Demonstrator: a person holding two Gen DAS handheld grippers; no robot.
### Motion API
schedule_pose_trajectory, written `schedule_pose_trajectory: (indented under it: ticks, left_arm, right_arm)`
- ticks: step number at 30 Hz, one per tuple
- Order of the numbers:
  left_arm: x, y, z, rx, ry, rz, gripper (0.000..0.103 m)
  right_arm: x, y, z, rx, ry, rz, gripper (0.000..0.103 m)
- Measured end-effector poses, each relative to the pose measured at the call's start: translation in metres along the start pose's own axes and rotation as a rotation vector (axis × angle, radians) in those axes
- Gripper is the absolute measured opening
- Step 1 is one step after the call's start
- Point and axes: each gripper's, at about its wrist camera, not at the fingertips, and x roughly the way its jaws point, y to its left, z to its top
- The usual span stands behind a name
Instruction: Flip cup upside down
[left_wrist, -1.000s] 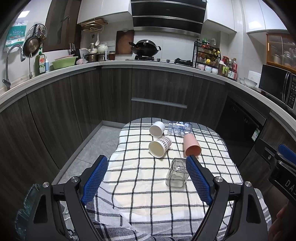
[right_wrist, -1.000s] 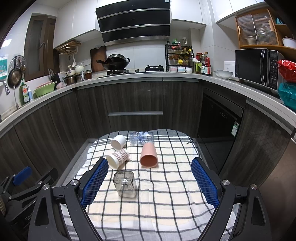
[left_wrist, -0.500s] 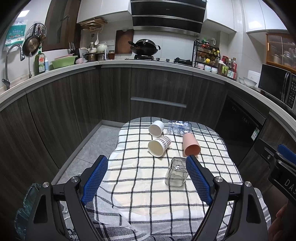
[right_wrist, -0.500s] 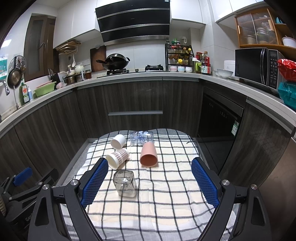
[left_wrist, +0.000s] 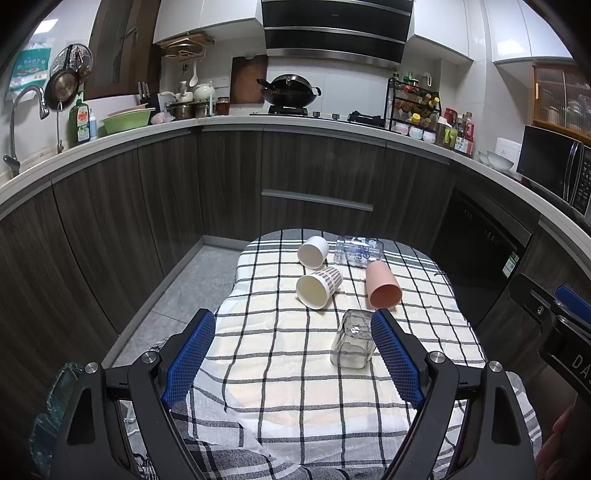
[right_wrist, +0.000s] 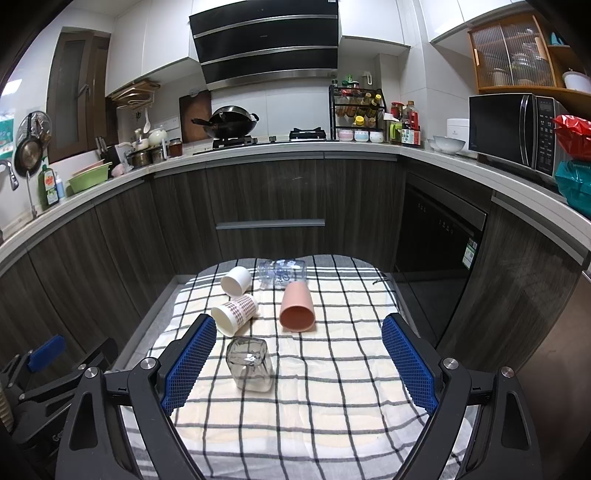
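Note:
Several cups sit on a checked cloth (left_wrist: 280, 354) (right_wrist: 332, 387). A square clear glass (left_wrist: 351, 339) (right_wrist: 250, 363) stands upside down nearest me. Lying on their sides beyond it are a pink cup (left_wrist: 382, 285) (right_wrist: 297, 305), a patterned paper cup (left_wrist: 318, 287) (right_wrist: 234, 314), a white cup (left_wrist: 313, 252) (right_wrist: 236, 281) and a clear printed glass (left_wrist: 359, 251) (right_wrist: 282, 272). My left gripper (left_wrist: 293, 354) is open and empty, its right fingertip beside the square glass. My right gripper (right_wrist: 301, 365) is open and empty, above the cloth near the square glass.
The cloth covers a small table with floor (left_wrist: 177, 288) to its left. Dark cabinets (right_wrist: 269, 206) and a curved counter ring the room. The right gripper's body shows at the right edge of the left wrist view (left_wrist: 554, 321); the left gripper's body shows at the lower left of the right wrist view (right_wrist: 44, 373).
In the left wrist view the cups have shifted very slightly left and up. The right wrist view is unchanged. Both grippers stay open.

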Motion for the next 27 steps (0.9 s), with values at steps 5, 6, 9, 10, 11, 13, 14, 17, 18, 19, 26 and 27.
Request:
schedule_pose_trajectory:
  ticks: [5,6,9,10,11,13,14,17,18,19,26,27]
  left_arm:
    - [-0.0005,-0.0003,0.0010,0.005,0.000,-0.011,0.087]
    - [0.0000,-0.0004,0.0010,0.005,0.003,-0.015,0.087]
    - [0.0004,-0.0009,0.0003,0.005,0.006,-0.017,0.087]
    - [0.0007,-0.0012,0.0001,0.004,0.008,-0.018,0.087]
    - [0.0010,-0.0010,0.0001,0.003,0.010,-0.019,0.087]
    - [0.0018,-0.0006,-0.0002,-0.002,0.015,-0.021,0.087]
    - [0.0028,-0.0001,-0.0001,-0.004,0.018,-0.022,0.087]
    - [0.0042,0.0005,-0.0005,-0.011,0.026,-0.024,0.087]
    - [0.0049,0.0003,-0.0006,-0.011,0.029,-0.025,0.087]
    - [0.0053,-0.0004,-0.0009,-0.008,0.032,-0.025,0.087]
    - [0.0060,-0.0016,-0.0014,-0.002,0.027,-0.016,0.087]
    - [0.0061,-0.0017,-0.0015,-0.002,0.029,-0.017,0.089]
  right_arm:
    - [0.0004,-0.0001,0.0001,0.001,0.001,0.000,0.091]
    - [0.0003,-0.0003,0.0003,0.001,0.001,0.000,0.091]
    - [0.0004,-0.0001,0.0004,0.000,0.001,-0.001,0.091]
    - [0.0004,-0.0003,0.0005,0.000,0.001,-0.001,0.091]
    - [0.0006,-0.0002,0.0005,0.000,0.002,0.000,0.091]
    - [0.0014,-0.0017,-0.0002,0.001,0.005,0.000,0.091]
    - [0.0018,-0.0021,-0.0013,0.001,0.005,-0.001,0.091]
    - [0.0020,-0.0021,-0.0012,0.001,0.005,0.000,0.091]
    - [0.0014,-0.0025,-0.0014,0.001,0.006,-0.001,0.091]
    - [0.0019,-0.0020,-0.0011,0.001,0.006,-0.002,0.091]
    - [0.0014,-0.0025,-0.0008,0.004,0.008,-0.001,0.091]
    - [0.0021,-0.0026,-0.0016,0.004,0.008,-0.001,0.091]
